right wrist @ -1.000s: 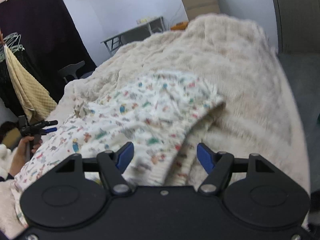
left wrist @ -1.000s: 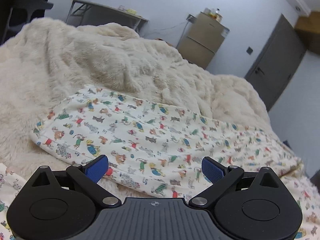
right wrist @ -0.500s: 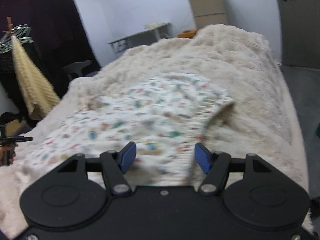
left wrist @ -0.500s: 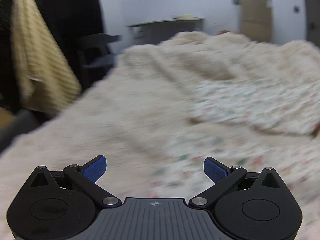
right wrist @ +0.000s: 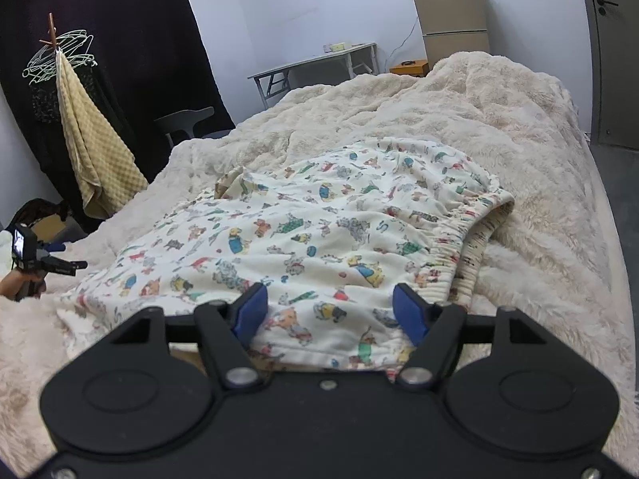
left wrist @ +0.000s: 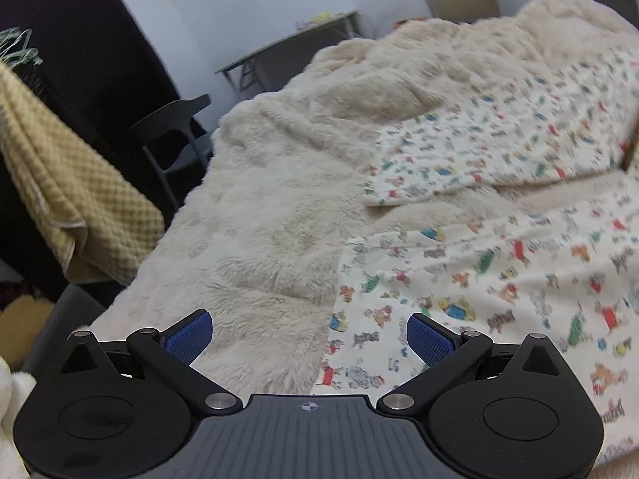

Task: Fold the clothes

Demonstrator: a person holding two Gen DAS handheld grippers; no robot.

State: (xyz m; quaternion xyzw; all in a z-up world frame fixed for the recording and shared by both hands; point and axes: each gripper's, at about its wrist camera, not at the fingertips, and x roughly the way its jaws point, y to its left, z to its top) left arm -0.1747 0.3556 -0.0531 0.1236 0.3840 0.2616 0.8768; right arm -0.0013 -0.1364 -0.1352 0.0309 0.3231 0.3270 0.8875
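fridge (right wrist: 453,20) – desk (right wrist: 315,62) – chair (left wrist: 175,135)

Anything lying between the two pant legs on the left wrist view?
Only bare fluffy blanket shows between the far leg and the near leg of the patterned pants.

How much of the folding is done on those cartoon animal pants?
Done: the printed pants lie spread on the fluffy blanket. In hand: nothing; the left gripper and right gripper hover with jaws open, the right's just widening. Left: apparently all the folds.
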